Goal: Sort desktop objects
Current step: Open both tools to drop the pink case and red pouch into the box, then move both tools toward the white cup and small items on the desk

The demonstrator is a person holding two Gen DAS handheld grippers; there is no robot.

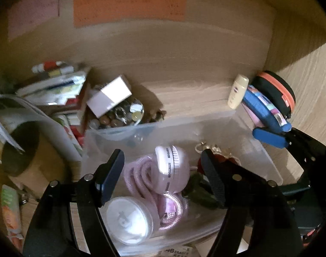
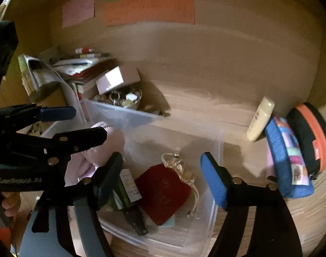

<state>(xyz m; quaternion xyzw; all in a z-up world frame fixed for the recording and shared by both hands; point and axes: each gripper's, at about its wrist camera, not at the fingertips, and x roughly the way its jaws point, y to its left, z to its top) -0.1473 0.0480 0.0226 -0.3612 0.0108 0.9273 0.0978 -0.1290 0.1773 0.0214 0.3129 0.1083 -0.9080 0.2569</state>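
A clear plastic bin (image 1: 206, 120) (image 2: 154, 117) stands on the wooden desk. In it lie pink headphones (image 1: 171, 169), a pink cord (image 1: 137, 175), a white round jar (image 1: 128, 220), a red pouch (image 2: 163, 192) and a dark green bottle (image 2: 124, 190). My left gripper (image 1: 163, 171) is open and empty above the headphones; it also shows in the right wrist view (image 2: 85, 124). My right gripper (image 2: 163, 171) is open and empty above the red pouch. A cream bottle (image 1: 238, 92) (image 2: 260, 120), a blue pouch (image 1: 266, 109) (image 2: 289, 160) and a black-and-orange case (image 1: 278, 92) (image 2: 313, 137) lean at the right.
A stack of books and papers (image 1: 55, 92) (image 2: 77, 70) lies at the back left. A small bowl of odds and ends (image 1: 124, 113) (image 2: 124, 100) holds a white box (image 1: 111, 96). Coloured notes (image 1: 128, 6) hang on the back wall. A cardboard tube (image 1: 19, 150) is at the left.
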